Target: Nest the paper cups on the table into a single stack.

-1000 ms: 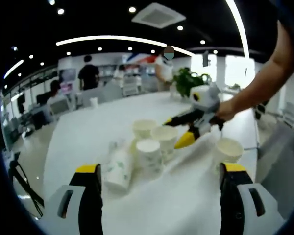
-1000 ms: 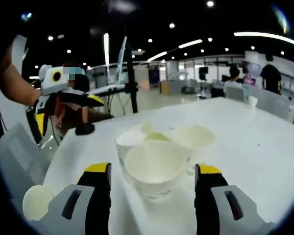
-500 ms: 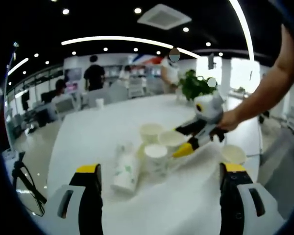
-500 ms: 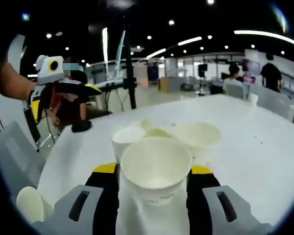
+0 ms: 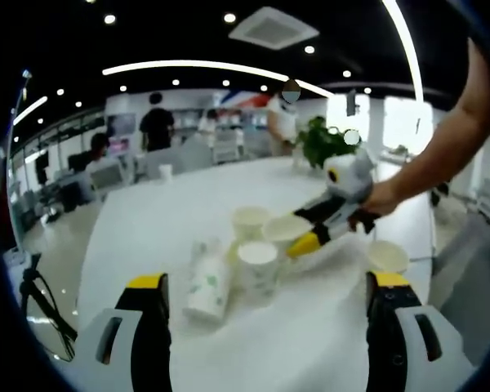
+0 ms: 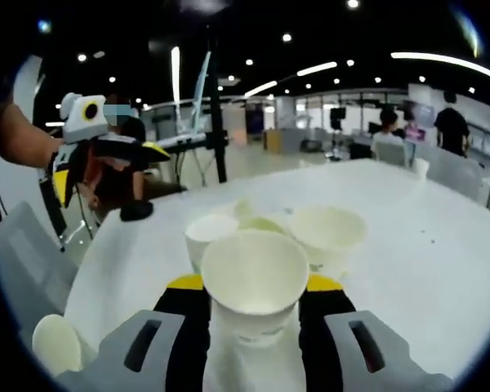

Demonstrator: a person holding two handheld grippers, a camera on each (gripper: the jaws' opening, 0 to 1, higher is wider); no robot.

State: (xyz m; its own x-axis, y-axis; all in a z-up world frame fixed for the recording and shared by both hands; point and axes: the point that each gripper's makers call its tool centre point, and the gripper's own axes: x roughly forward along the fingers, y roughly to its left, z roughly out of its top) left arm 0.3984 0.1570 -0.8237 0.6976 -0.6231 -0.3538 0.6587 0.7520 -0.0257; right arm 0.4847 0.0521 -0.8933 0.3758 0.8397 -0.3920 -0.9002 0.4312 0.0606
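Right now I have a paper cup (image 6: 256,286) pinched upright between the jaws of my right gripper (image 6: 253,286), mouth toward the camera, held just above the white table (image 6: 408,245). In the left gripper view that same gripper (image 5: 310,233) comes in from the right, its yellow-tipped jaws closed on the held cup (image 5: 287,230) amid the cluster, with the person's hand (image 5: 381,198) and bare forearm stretching away to the upper right.

Just behind the held cup in the right gripper view stand more upright cups: one to its left (image 6: 208,233) and a wider-looking one to its right (image 6: 327,233), with another rim barely visible between them. In the left gripper view I count an upright cup in front (image 5: 257,265), another farther back (image 5: 251,222), a green-printed cup or short stack lying on its side (image 5: 206,278) to the left, and a lone cup (image 5: 387,257) apart on the right near the table's edge.

My left gripper (image 5: 265,339) hangs low over the near table, jaws spread wide with nothing between them; in the right gripper view it (image 6: 106,163) hovers at the far left, off the table's corner.

Beyond the table I see a potted plant (image 5: 320,140), desks and several people.
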